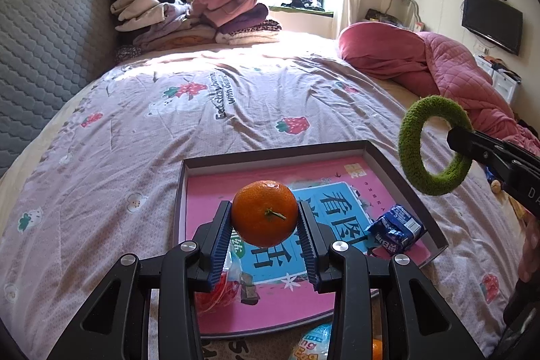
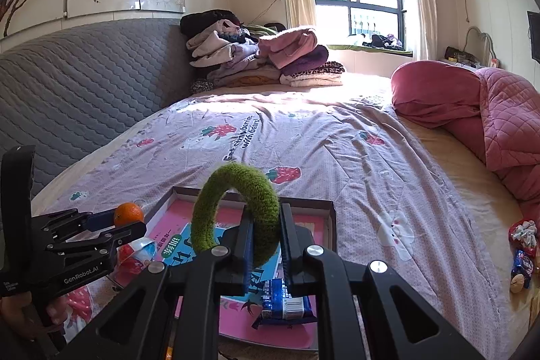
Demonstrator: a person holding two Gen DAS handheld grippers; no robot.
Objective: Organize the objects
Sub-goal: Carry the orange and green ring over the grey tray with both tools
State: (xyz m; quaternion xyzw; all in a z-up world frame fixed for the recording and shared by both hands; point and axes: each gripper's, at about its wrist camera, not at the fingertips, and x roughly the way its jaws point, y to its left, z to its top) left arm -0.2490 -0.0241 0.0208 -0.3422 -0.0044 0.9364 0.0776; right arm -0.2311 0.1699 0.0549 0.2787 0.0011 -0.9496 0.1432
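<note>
My left gripper (image 1: 265,218) is shut on an orange tangerine (image 1: 265,213), held in the air over a shallow box lid (image 1: 401,184) with a pink and blue printed bottom. My right gripper (image 2: 266,225) is shut on a fuzzy green ring (image 2: 233,188), also above that box lid (image 2: 332,225). The ring (image 1: 410,150) shows at the right of the left wrist view, the tangerine (image 2: 128,214) at the left of the right wrist view. Inside the box lie a blue snack packet (image 1: 395,230) and a red and clear wrapped item (image 1: 219,289).
The box sits on a bed with a pink strawberry-print sheet (image 1: 236,110). A grey padded headboard (image 1: 44,49) runs along the left, folded clothes (image 1: 189,16) are stacked at the far end, a pink quilt (image 1: 445,66) lies right. Small snacks (image 2: 523,255) lie at the bed's right edge.
</note>
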